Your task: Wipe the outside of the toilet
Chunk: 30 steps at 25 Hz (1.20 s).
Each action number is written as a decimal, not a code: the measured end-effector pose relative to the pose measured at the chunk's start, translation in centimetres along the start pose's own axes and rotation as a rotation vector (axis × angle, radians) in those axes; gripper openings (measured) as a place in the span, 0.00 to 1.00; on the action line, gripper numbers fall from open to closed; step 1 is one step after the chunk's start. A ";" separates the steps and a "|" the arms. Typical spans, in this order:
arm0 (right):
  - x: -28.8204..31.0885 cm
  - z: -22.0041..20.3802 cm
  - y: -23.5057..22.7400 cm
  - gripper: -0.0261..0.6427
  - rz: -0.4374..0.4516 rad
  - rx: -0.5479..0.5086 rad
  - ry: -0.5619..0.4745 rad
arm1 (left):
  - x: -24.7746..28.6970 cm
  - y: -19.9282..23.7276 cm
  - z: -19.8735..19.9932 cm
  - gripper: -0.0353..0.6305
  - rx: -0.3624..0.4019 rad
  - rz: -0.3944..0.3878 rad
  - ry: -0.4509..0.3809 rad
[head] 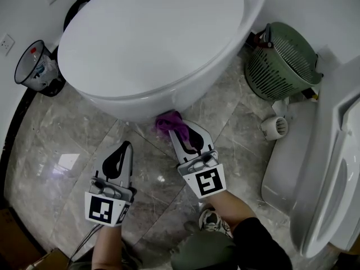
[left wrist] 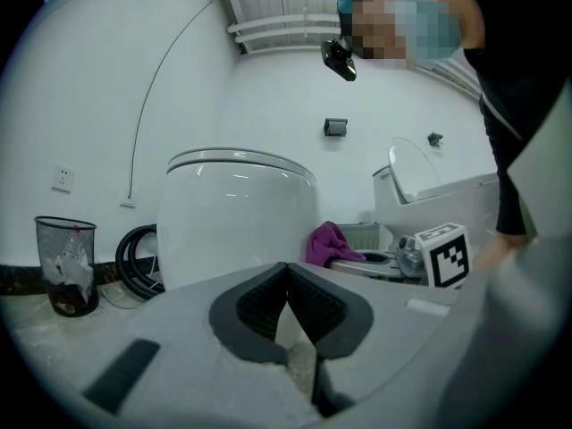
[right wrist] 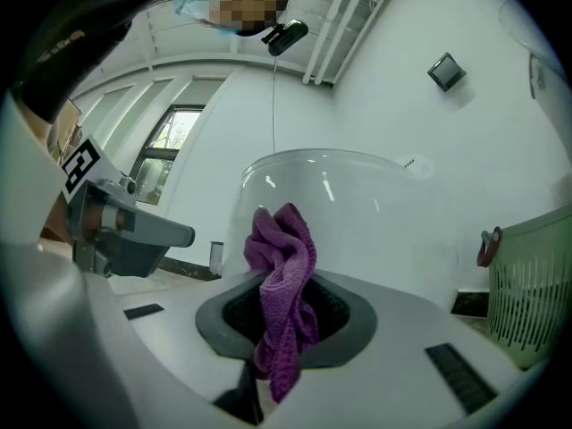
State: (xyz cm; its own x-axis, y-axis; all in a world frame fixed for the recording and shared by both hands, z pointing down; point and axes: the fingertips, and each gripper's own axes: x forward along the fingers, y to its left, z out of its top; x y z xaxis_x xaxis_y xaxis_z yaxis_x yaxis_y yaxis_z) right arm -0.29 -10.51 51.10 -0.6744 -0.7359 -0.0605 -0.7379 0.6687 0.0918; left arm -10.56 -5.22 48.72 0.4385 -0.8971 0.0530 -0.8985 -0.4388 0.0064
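Glossy grey marble-tile floor (head: pixel 39 145) underfoot, a bright patch of light reflecting off it. Plain white walls (left wrist: pixel 268 88) all round. Black wire-mesh wastebasket (head: pixel 35 66) against the wall, green slatted plastic basket (head: pixel 281 61) opposite, daylit window (right wrist: pixel 174 139) beyond.

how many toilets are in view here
2. One toilet, lid shut, stands straight ahead; a second toilet runs along the head view's right edge. Others could be out of frame.

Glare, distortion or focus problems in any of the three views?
Head view: bright glare patch on the floor, toilet close to blown-out white. Left gripper view: strong fisheye, black corners, small highlights on the toilet lid. Right gripper view: same fisheye, highlight streaks on the toilet, purple cloth sharp.
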 end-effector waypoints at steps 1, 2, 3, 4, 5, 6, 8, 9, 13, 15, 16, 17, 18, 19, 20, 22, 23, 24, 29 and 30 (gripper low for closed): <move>-0.2 -0.1 -0.9 0.14 -0.010 -0.001 0.002 | 0.2 -0.2 -0.1 0.06 0.000 -0.002 0.005; -0.5 -0.2 -1.8 0.14 -0.018 -0.002 0.005 | 0.3 -0.5 -0.2 0.06 0.001 -0.004 0.010; -0.7 -0.3 -2.7 0.14 -0.025 -0.002 0.010 | 0.5 -0.9 -0.3 0.06 0.001 -0.006 0.016; -0.9 -0.5 -3.6 0.14 -0.031 -0.003 0.017 | 0.7 -1.2 -0.5 0.06 0.001 -0.009 0.022; -1.1 -0.7 -4.6 0.14 -0.034 -0.005 0.022 | 1.0 -1.6 -0.6 0.06 0.000 -0.012 0.026; -1.2 -0.8 -5.6 0.14 -0.038 -0.010 0.022 | 1.2 -2.0 -0.8 0.06 -0.002 -0.016 0.029; -1.3 -0.9 -7.8 0.14 -0.058 -0.023 0.012 | 1.6 -2.7 -1.0 0.06 -0.006 -0.022 0.036; -1.4 -1.0 -9.1 0.14 -0.075 -0.028 0.011 | 1.7 -3.1 -1.2 0.06 -0.007 -0.025 0.039; -1.3 -2.1 -15.6 0.14 -0.187 -0.038 0.046 | 2.4 -4.3 -1.6 0.06 -0.013 -0.036 0.060; -0.9 -2.7 -19.2 0.14 -0.252 -0.041 0.064 | 2.7 -4.8 -1.8 0.06 -0.014 -0.040 0.067; -0.7 -2.9 -20.9 0.14 -0.282 -0.044 0.073 | 2.9 -5.0 -1.9 0.06 -0.014 -0.044 0.074; -0.5 -3.0 -22.6 0.14 -0.308 -0.052 0.081 | 3.0 -5.3 -2.1 0.06 -0.015 -0.048 0.078; -0.1 -3.0 -24.2 0.14 -0.330 -0.063 0.090 | 3.1 -5.5 -2.1 0.06 -0.018 -0.051 0.076; 0.2 -3.1 -25.8 0.14 -0.350 -0.070 0.100 | 3.3 -5.7 -2.1 0.06 -0.020 -0.054 0.073; 0.6 -3.1 -27.2 0.14 -0.368 -0.071 0.109 | 3.4 -5.9 -2.2 0.06 -0.021 -0.055 0.074; 1.4 -3.2 -30.0 0.14 -0.404 -0.055 0.128 | 3.6 -6.2 -2.6 0.06 -0.019 -0.059 0.095; 1.7 -3.3 -31.4 0.14 -0.426 -0.034 0.136 | 3.6 -6.4 -3.0 0.06 -0.019 -0.060 0.112; 2.1 -3.3 -32.7 0.14 -0.451 -0.004 0.142 | 3.7 -6.5 -3.2 0.06 -0.019 -0.063 0.128; 3.0 -4.0 -36.9 0.14 -0.573 0.129 0.171 | 3.4 -7.3 -3.8 0.06 -0.034 -0.062 0.139; 3.1 -4.0 -37.3 0.14 -0.591 0.153 0.177 | 3.3 -7.3 -3.9 0.06 -0.035 -0.061 0.141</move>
State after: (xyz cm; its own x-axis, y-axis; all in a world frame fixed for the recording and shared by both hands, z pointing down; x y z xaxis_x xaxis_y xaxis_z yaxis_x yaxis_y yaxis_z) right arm 25.23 -38.16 51.48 -0.1474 -0.9831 0.1085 -0.9885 0.1427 -0.0506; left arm -2.59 -4.76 52.76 0.4874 -0.8520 0.1910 -0.8716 -0.4878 0.0484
